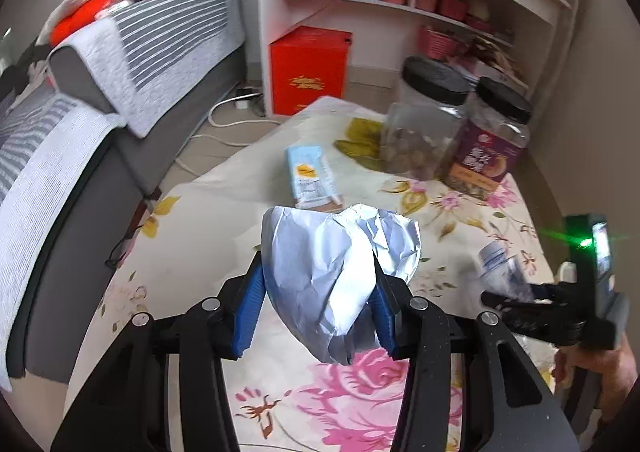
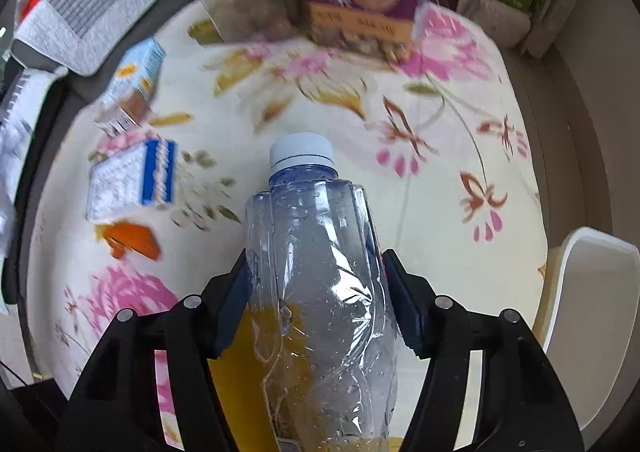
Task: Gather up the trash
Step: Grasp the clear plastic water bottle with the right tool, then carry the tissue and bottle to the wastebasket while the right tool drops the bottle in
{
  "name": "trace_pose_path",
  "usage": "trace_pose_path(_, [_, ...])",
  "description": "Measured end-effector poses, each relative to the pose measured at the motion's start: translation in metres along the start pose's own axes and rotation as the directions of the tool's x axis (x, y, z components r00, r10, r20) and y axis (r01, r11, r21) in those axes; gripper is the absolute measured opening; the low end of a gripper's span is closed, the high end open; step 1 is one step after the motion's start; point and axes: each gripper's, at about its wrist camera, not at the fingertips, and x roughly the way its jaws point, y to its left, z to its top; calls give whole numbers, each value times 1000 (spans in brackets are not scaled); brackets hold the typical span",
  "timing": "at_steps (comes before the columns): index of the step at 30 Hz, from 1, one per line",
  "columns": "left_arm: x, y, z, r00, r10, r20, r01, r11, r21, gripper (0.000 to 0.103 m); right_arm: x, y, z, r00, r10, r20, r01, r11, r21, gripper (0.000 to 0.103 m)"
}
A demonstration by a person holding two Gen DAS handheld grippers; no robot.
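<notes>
My left gripper (image 1: 318, 284) is shut on a crumpled white paper ball (image 1: 336, 276) and holds it above the floral tablecloth (image 1: 192, 236). My right gripper (image 2: 316, 276) is shut on a clear empty plastic bottle (image 2: 320, 292) with a pale cap, held above the same cloth; it also shows at the right of the left wrist view (image 1: 504, 272). A light blue carton (image 1: 310, 176) lies on the table beyond the paper ball, also in the right wrist view (image 2: 134, 84). A small blue-and-white box (image 2: 132, 180) and an orange scrap (image 2: 134, 240) lie left of the bottle.
Two black-lidded jars (image 1: 424, 124) (image 1: 488, 144) stand at the table's far end. A grey striped sofa (image 1: 100, 92) runs along the left. A red box (image 1: 308, 72) sits under a white shelf (image 1: 400, 4). A white chair (image 2: 588, 292) is at the right.
</notes>
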Motion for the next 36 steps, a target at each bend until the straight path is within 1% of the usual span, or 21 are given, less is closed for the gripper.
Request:
trace_pose_path(2, [5, 5, -3, 1000, 0, -15, -1, 1000, -28, 47, -15, 7, 3, 998, 6, 57, -6, 1000, -2, 60])
trace_pose_path(4, [5, 9, -5, 1000, 2, -13, -3, 999, -45, 47, -31, 13, 5, 993, 18, 119, -18, 1000, 0, 60])
trace_pose_path(6, [0, 9, -4, 1000, 19, 13, -18, 999, -43, 47, -51, 18, 7, 980, 29, 198, -29, 1000, -1, 60])
trace_pose_path(7, [-4, 8, -3, 999, 26, 30, -25, 999, -41, 47, -63, 22, 8, 969, 32, 246, -32, 999, -2, 60])
trace_pose_path(9, [-12, 8, -1, 998, 31, 63, -28, 999, -44, 47, -78, 28, 9, 951, 35, 308, -35, 999, -4, 60])
trace_pose_path(10, [-15, 7, 0, 997, 32, 74, -29, 999, -45, 47, -87, 32, 8, 937, 37, 348, -37, 999, -6, 60])
trace_pose_path(12, [-24, 6, 0, 993, 38, 108, -32, 998, -57, 47, -101, 37, 4, 915, 33, 402, -31, 999, -10, 60])
trace_pose_path(14, [-31, 6, -1, 990, 41, 132, -32, 997, -74, 47, -116, 44, -1, 887, 27, 461, -21, 1000, -19, 60])
trace_pose_path(16, [-37, 3, -3, 987, 52, 154, -40, 996, -80, 47, -131, 51, -6, 851, 10, 525, 7, 1000, -30, 61])
trace_pose_path(18, [-46, 1, -5, 980, 67, 186, -52, 995, -83, 47, -142, 56, -11, 820, -2, 572, 25, 999, -34, 61])
trace_pose_path(19, [-49, -1, -7, 978, 71, 198, -55, 995, -85, 47, -145, 56, -11, 811, -4, 585, 29, 999, -33, 61])
trace_pose_path(22, [-58, -5, -10, 972, 75, 222, -53, 993, -104, 47, -159, 55, -20, 774, -13, 633, 36, 999, -24, 61])
trace_pose_path(25, [-64, -8, -11, 970, 69, 231, -41, 991, -125, 47, -171, 51, -26, 747, -30, 664, 56, 998, -18, 61])
trace_pose_path(26, [-66, -10, -12, 970, 66, 233, -37, 991, -128, 47, -174, 49, -28, 740, -37, 672, 64, 998, -16, 61])
trace_pose_path(27, [-68, -13, -13, 970, 62, 234, -33, 991, -129, 47, -175, 47, -30, 737, -42, 675, 69, 998, -14, 61])
trace_pose_path(30, [-75, -23, -15, 970, 54, 239, -26, 992, -120, 47, -181, 39, -36, 735, -50, 677, 71, 997, -4, 61])
trace_pose_path(36, [-84, -45, -17, 969, 28, 247, -4, 995, -95, 47, -195, 21, -47, 721, -77, 689, 80, 996, 28, 61])
